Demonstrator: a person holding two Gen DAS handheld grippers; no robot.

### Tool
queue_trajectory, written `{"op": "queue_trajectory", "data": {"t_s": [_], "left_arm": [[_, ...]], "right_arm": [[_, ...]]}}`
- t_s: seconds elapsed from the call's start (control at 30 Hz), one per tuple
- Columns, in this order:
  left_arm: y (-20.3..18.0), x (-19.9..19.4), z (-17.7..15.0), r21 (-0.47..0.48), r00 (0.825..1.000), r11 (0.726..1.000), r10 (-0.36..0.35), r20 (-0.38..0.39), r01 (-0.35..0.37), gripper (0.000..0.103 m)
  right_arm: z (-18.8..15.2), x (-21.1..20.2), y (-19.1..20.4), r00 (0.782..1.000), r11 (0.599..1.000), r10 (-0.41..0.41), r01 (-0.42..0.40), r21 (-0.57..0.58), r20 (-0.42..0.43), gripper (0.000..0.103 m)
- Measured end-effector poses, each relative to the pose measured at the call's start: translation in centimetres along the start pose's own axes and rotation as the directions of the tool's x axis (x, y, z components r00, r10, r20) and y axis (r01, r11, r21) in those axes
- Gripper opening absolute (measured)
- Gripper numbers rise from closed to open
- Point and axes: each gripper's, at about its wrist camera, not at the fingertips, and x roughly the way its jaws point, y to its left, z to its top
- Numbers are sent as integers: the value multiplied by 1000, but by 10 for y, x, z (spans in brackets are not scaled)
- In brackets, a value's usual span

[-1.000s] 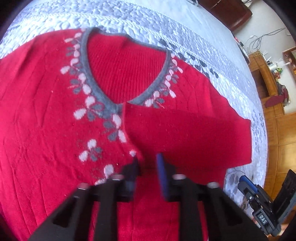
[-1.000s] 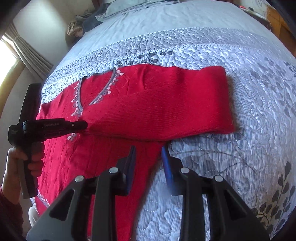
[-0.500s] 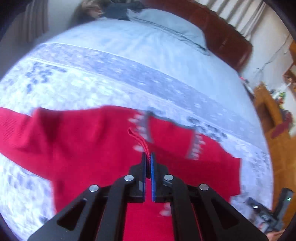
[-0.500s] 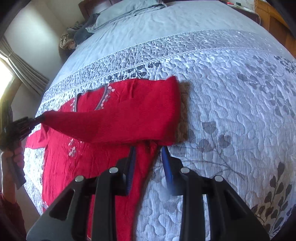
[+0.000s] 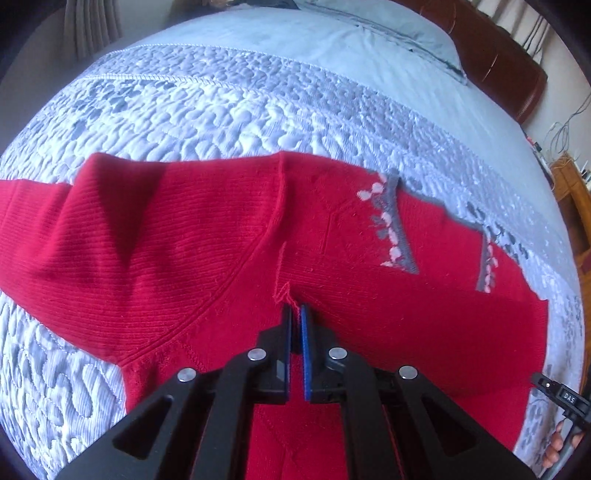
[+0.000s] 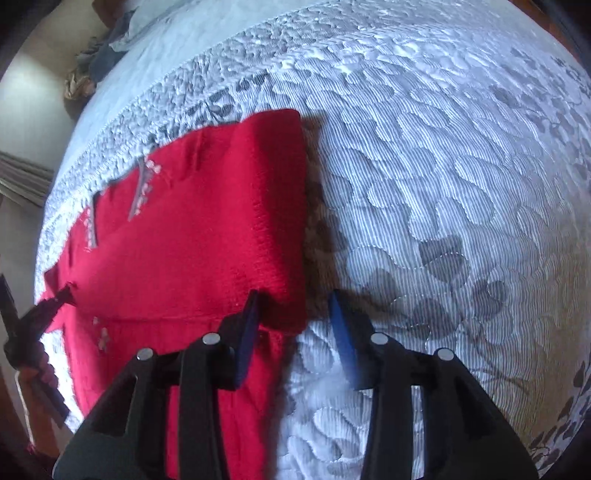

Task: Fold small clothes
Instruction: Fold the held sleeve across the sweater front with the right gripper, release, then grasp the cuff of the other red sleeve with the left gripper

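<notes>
Two grippers work over one red sweater [image 5: 229, 251] spread on a grey-and-white quilted bedspread [image 5: 207, 107]. In the left wrist view the left gripper [image 5: 295, 314] sits at bottom centre, its blue-padded jaws pressed together on a thin edge of the red knit, which pokes up just above the tips. The sweater fills the middle of that frame, one sleeve folded across the body toward the left edge, and the grey neckline trim with pink flowers [image 5: 391, 225] lies right of centre. A pillow [image 5: 388, 33] lies at the top, with a dark brown headboard [image 5: 491, 62] in the upper right.

In the right wrist view the right gripper [image 6: 293, 306] stands at bottom centre with its jaws apart; they have just been opening. The folded sleeve's lower right corner [image 6: 284, 306] lies between them, the left pad close against the fabric, the right pad over bare quilt and clear of the cloth. The sweater occupies the left half of this frame, its folded edge running straight down the middle. A hand [image 6: 44, 369] holding the left tool shows at the lower left edge. No containers appear in either view.
</notes>
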Motion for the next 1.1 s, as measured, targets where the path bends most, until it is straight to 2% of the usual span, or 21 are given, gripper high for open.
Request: {"op": "queue_trajectory", "data": {"t_s": [0.2, 0.3, 0.33, 0.37, 0.4, 0.43, 0.47, 0.53, 0.6, 0.7, 0.8, 1.0, 1.1], "left_arm": [[-2, 3, -7, 20, 1000, 999, 29, 10, -29, 9], [7, -13, -6, -26, 1000, 999, -20, 2, 20, 11], [14, -26, -7, -46, 999, 998, -43, 13, 43, 13], [20, -35, -7, -55, 998, 997, -56, 27, 58, 31], [32, -52, -8, -61, 996, 996, -62, 59, 66, 55], [47, -67, -8, -66, 995, 997, -42, 91, 48, 62], [59, -76, -8, -73, 994, 997, -23, 109, 31, 65], [100, -91, -8, -114, 993, 993, 37, 116, -23, 64], [146, -96, -7, -184, 991, 980, 97, 90, -79, 64], [220, -100, -4, -320, 982, 934, 184, 42, -161, 64], [280, -102, 4, -423, 978, 888, 209, 21, -181, 64], [346, -91, 20, -566, 980, 814, 193, 49, -132, 64], [357, -81, 32, -581, 980, 807, 182, 76, -105, 63]], "right_arm": [[-4, 4, 14, 995, 993, -96, 97, -67, 21, 37], [-5, -7, 19, 992, 990, -118, 120, -69, 39, 39], [-9, -25, 27, 989, 988, -122, 129, -86, 90, 39], [-14, -39, 35, 983, 982, -133, 148, -116, 130, 39], [-17, -49, 43, 978, 977, -137, 159, -140, 158, 42], [-22, -59, 54, 977, 973, -120, 151, -173, 178, 44], [-25, -63, 61, 979, 972, -103, 136, -190, 175, 47], [-30, -64, 77, 986, 967, -73, 106, -231, 148, 47], [-33, -57, 99, 991, 955, -62, 93, -281, 116, 47], [-34, -45, 122, 994, 945, -67, 92, -313, 89, 47], [-29, -28, 135, 998, 949, -52, 63, -308, 43, 47], [-26, -7, 145, 998, 954, -60, 59, -295, 6, 47], [-25, -2, 144, 997, 952, -73, 72, -296, 6, 47]]}}
